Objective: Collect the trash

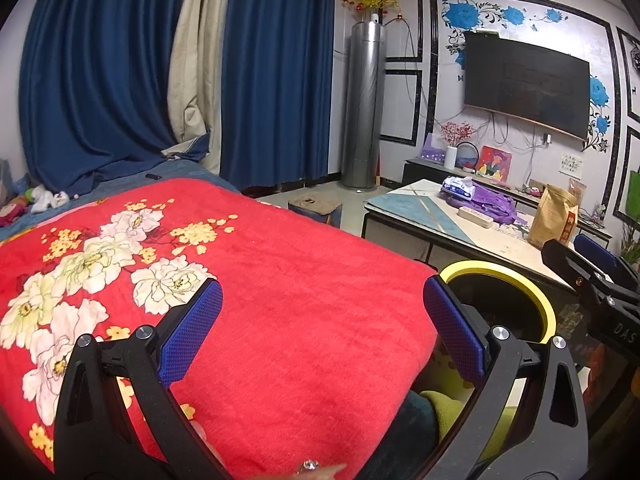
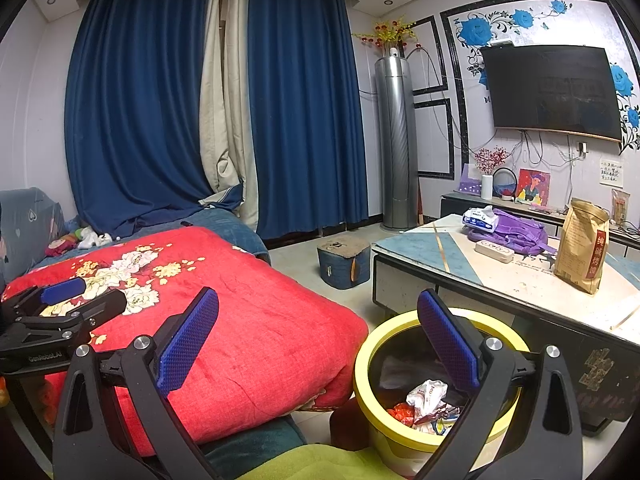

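Note:
A yellow-rimmed trash bin [image 2: 362, 364] stands on the floor between the red blanket and the low table; crumpled wrappers [image 2: 426, 404] lie inside it. My right gripper [image 2: 318, 344] hangs open above the blanket's edge and the bin, with nothing between its blue pads. My left gripper [image 1: 322, 328] is open over the red floral blanket [image 1: 280, 300], also empty; the bin's rim [image 1: 500, 270] shows just past its right finger. In the right wrist view the left gripper [image 2: 76, 300] shows at far left. In the left wrist view the right gripper [image 1: 592, 268] shows at far right.
A low table [image 2: 460, 268] at right carries a brown paper bag [image 2: 584, 256], a purple backpack [image 2: 516, 232], a tissue pack [image 2: 480, 218] and a power strip [image 2: 494, 250]. A small blue stool [image 2: 344, 264] sits on the floor. Toys [image 2: 80, 238] lie by the curtains.

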{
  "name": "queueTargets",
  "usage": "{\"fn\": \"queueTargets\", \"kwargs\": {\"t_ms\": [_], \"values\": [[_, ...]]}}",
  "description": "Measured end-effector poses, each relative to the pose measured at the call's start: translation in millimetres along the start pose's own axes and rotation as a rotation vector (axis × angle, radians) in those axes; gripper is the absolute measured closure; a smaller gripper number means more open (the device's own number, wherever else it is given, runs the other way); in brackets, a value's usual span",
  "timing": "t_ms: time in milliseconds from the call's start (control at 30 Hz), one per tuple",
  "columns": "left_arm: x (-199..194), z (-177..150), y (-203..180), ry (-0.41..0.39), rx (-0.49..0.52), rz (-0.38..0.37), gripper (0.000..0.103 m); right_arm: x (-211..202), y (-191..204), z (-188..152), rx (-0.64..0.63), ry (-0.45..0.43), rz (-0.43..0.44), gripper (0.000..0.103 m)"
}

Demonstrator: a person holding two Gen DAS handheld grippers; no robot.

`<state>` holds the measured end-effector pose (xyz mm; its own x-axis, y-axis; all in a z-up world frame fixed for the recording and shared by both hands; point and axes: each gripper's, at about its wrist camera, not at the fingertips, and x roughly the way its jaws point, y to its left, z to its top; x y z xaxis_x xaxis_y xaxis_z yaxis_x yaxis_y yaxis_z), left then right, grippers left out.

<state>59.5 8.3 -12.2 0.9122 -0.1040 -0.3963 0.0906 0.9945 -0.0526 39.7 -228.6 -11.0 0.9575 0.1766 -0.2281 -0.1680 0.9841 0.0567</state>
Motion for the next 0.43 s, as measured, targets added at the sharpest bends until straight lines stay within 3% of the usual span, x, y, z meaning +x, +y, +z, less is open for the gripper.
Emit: {"fn": "queueTargets", "kwargs": {"t_ms": [133,267,367,433], "values": [[-2.7,1.6,5.0,-0.002,-0.02,0.001,0.011,3.7,4.5,-2.4,-0.013,0.002,0.017,0.006],[-10.0,9.4,40.8,0.037,-0.093,0.094,0.011,24.5,34.7,4.5,-0.028,0.057,0.09,0.006],[-32.0,8.3,111.3,0.06,-0.193,0.262,0.011,58.0,100.9,11.1,-0.061,0.181,0.243,0.006],[-64.0,-2.6,189.2,0.084,-0.305,0.478,0.011,78.9,170.4,9.1,-0.088,0.28,0.405,0.006]]}}
